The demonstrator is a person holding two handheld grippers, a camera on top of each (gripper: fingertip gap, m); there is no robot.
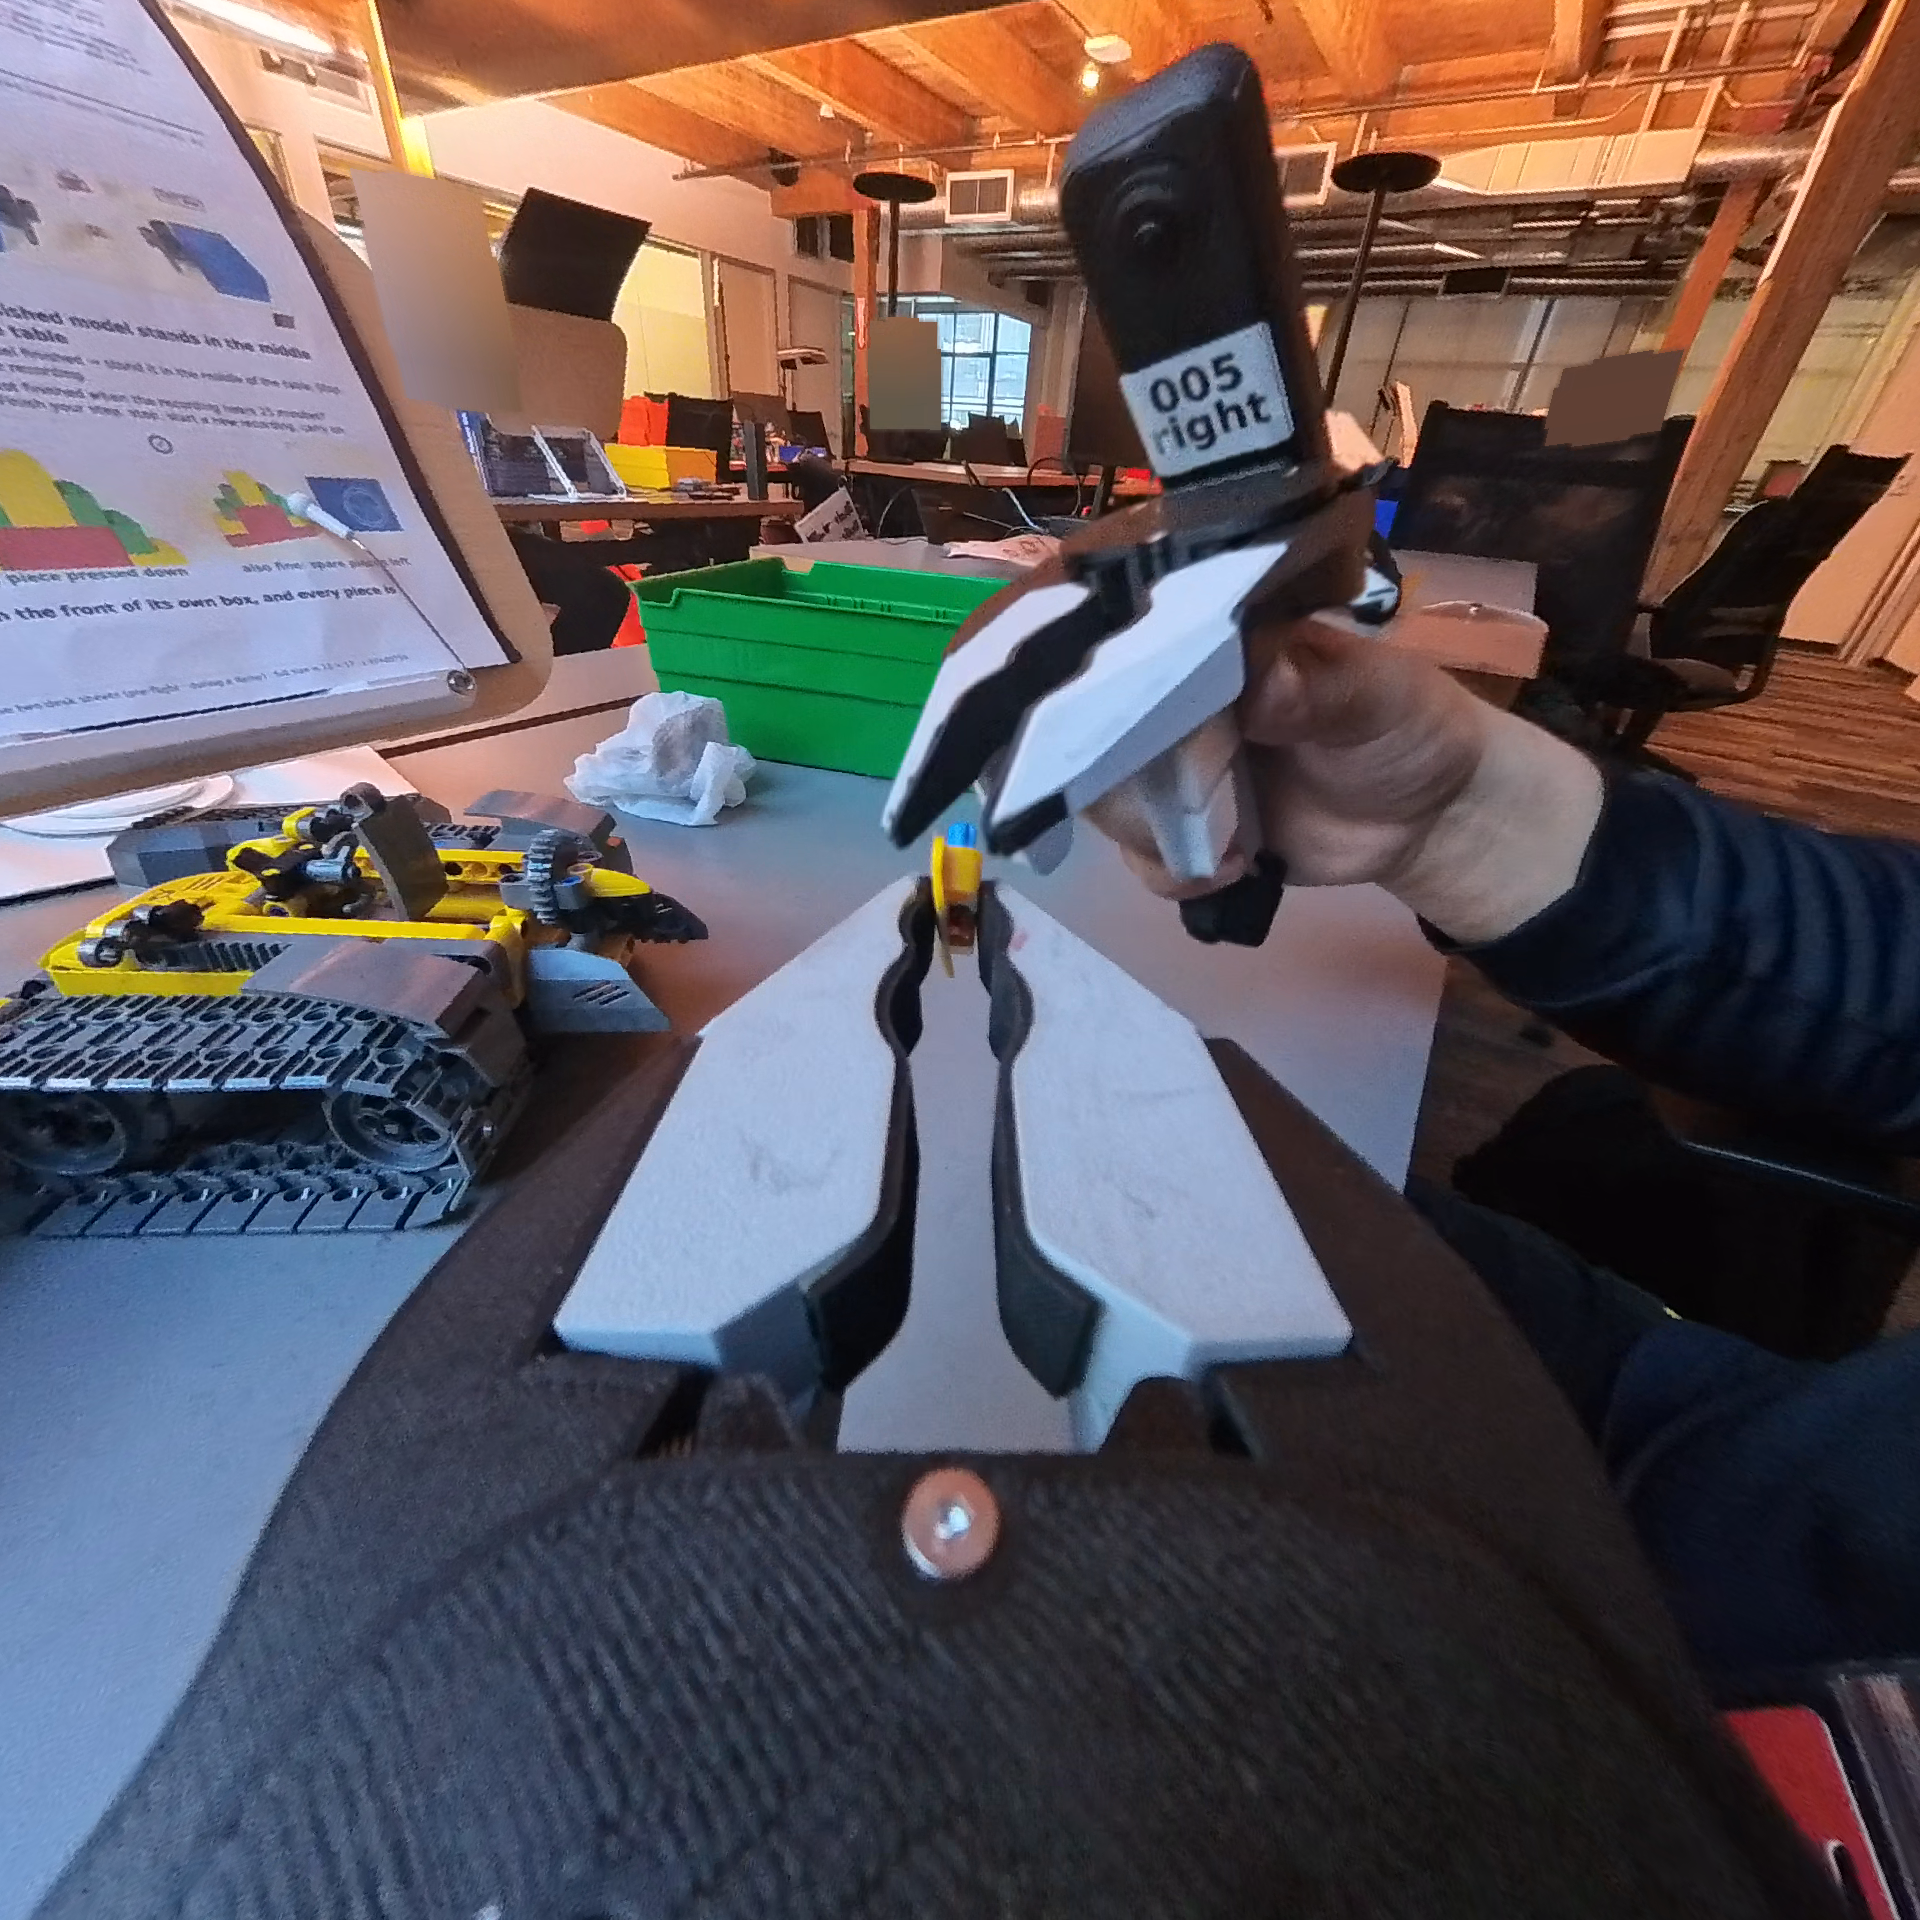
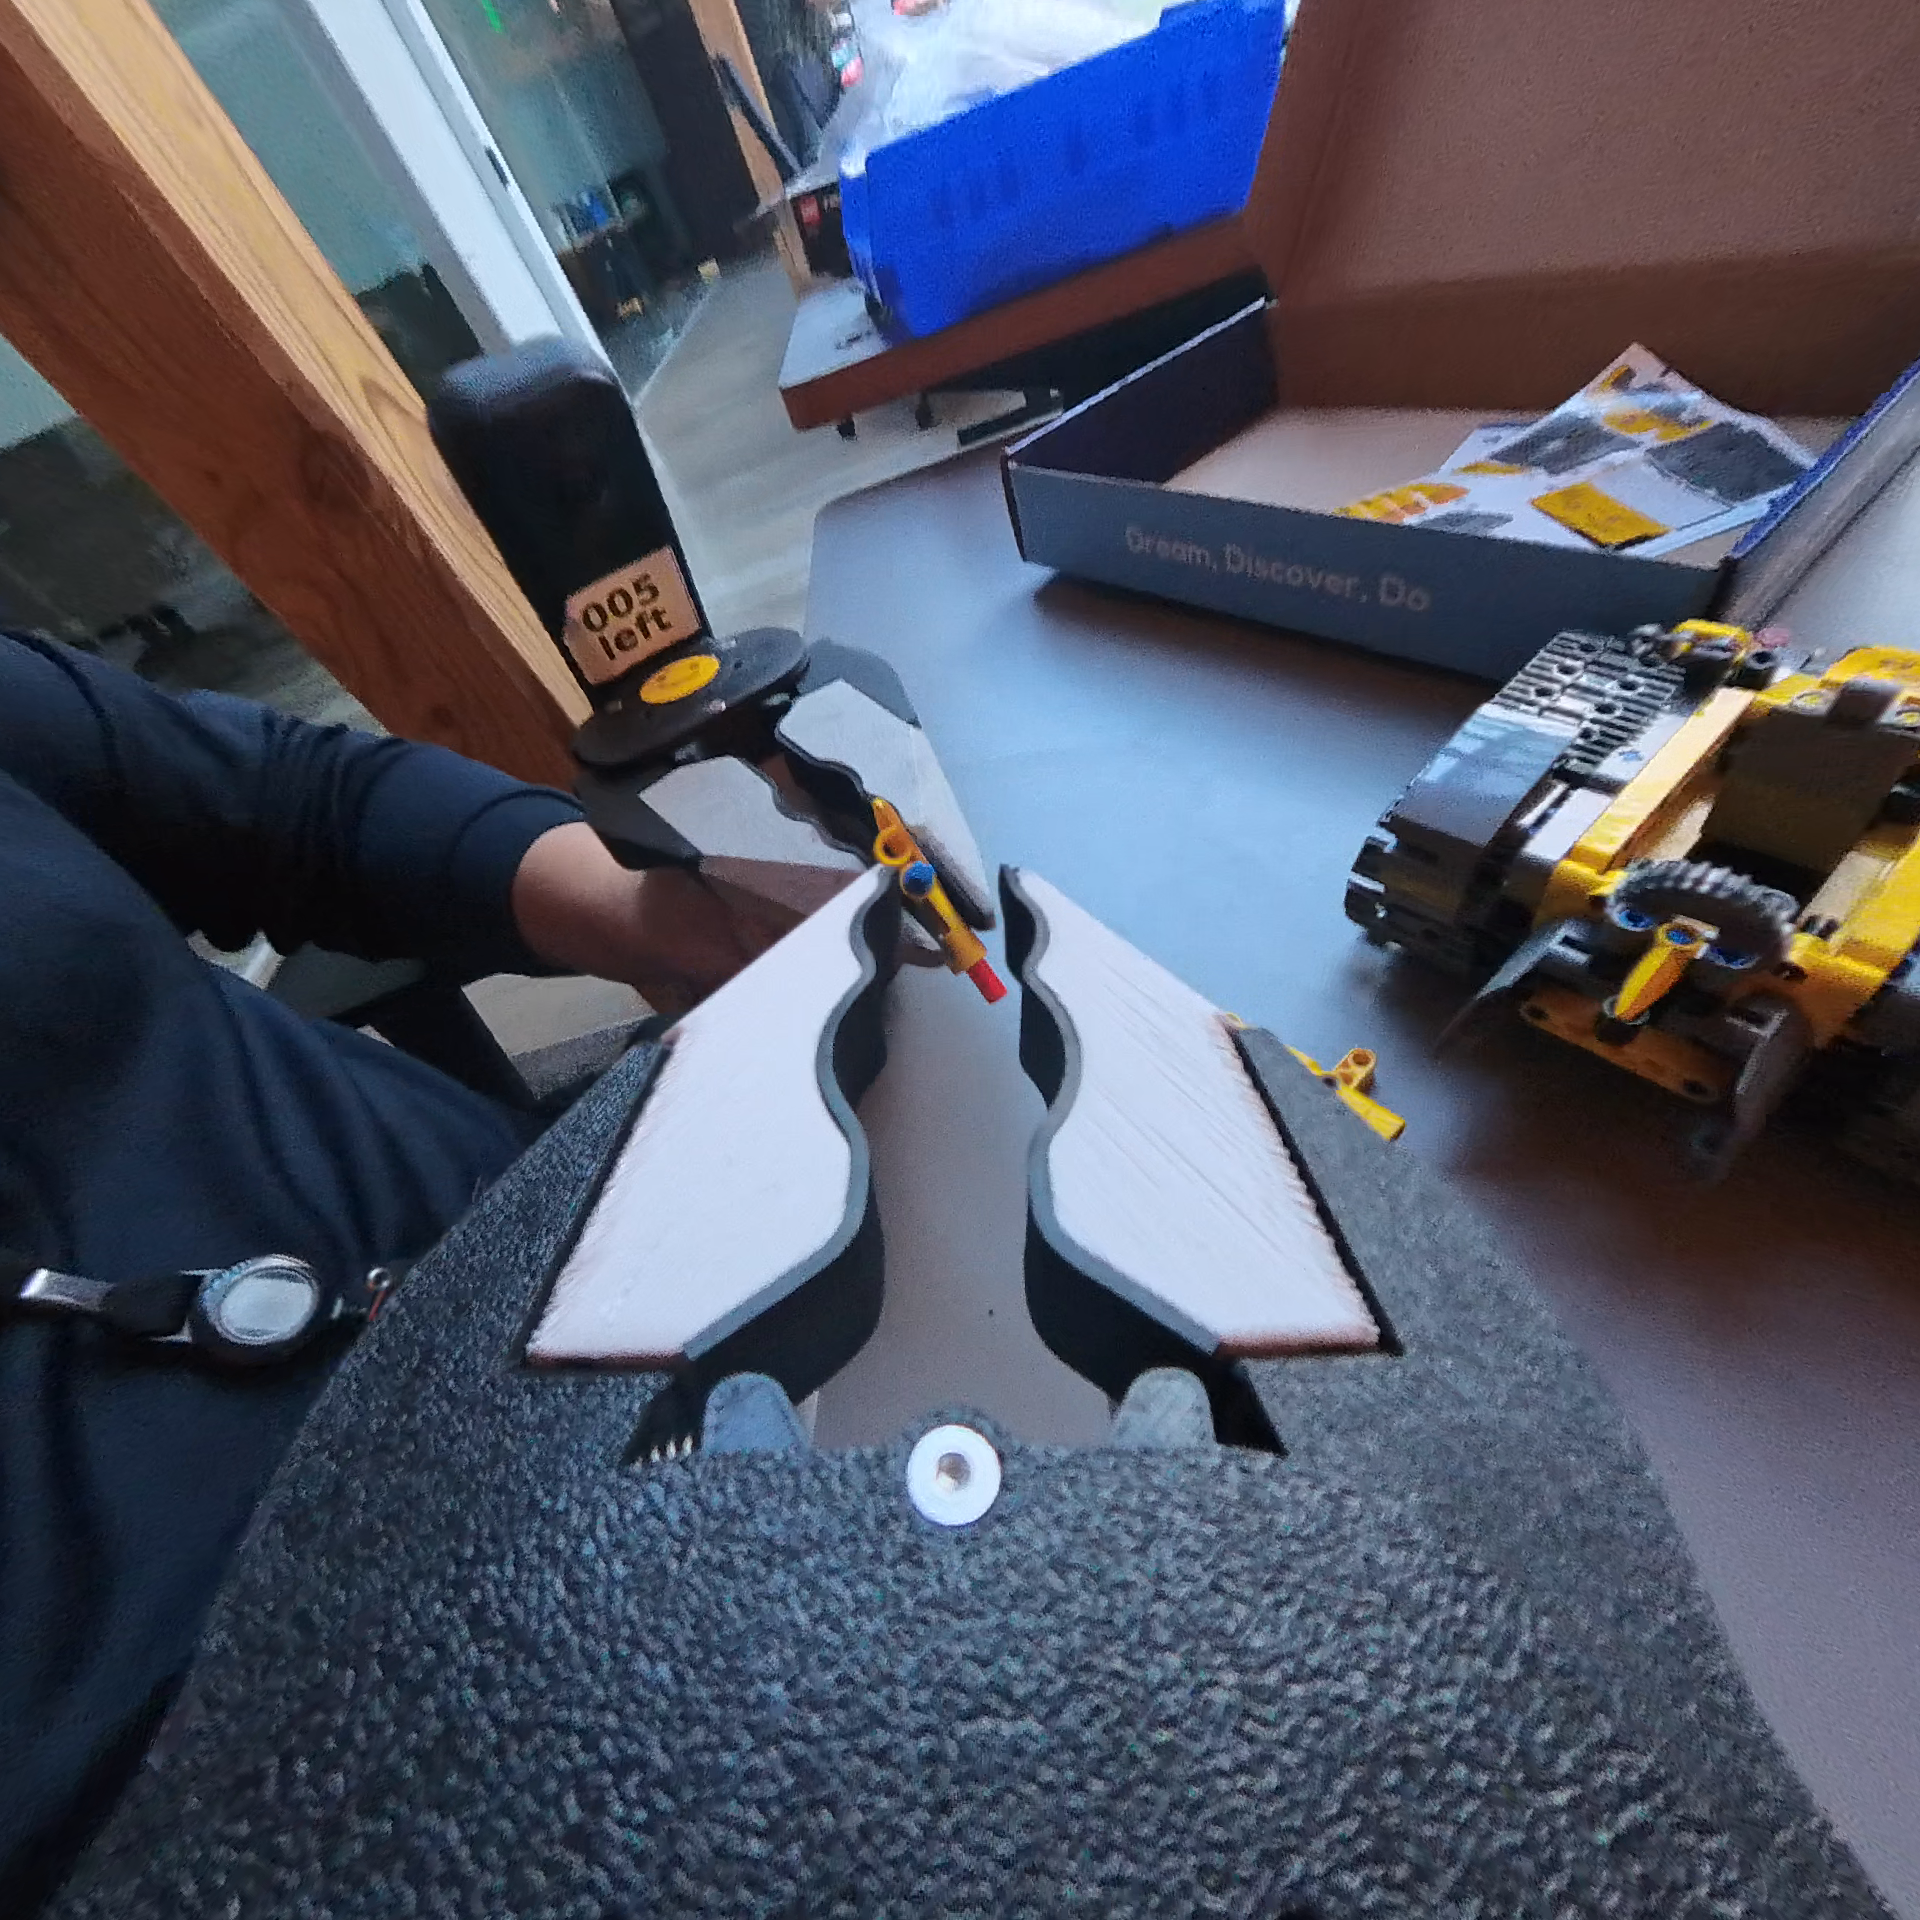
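My left gripper [image 1: 951, 894] is shut on a small yellow brick-toy piece [image 1: 953, 883] with a blue pin on it and a red end; the piece also shows in the right wrist view [image 2: 932, 899], held above the grey table [image 1: 1195, 997]. My right gripper [image 2: 948, 894] is open, its fingertips on either side of the piece's red end, not touching it. In the left wrist view the right gripper [image 1: 943, 831] hangs just above the piece. A yellow and black tracked brick vehicle [image 1: 301, 997] stands at the left, and at the right in the right wrist view [image 2: 1683, 966].
A green bin [image 1: 810, 665] and crumpled white paper [image 1: 665, 769] lie beyond the vehicle. A stand with an instruction sheet [image 1: 208, 416] is at far left. An open blue cardboard box [image 2: 1403, 551] holds a booklet. Another small yellow piece [image 2: 1345, 1086] lies on the table. Both grippers' tips are close together, under 4 cm apart.
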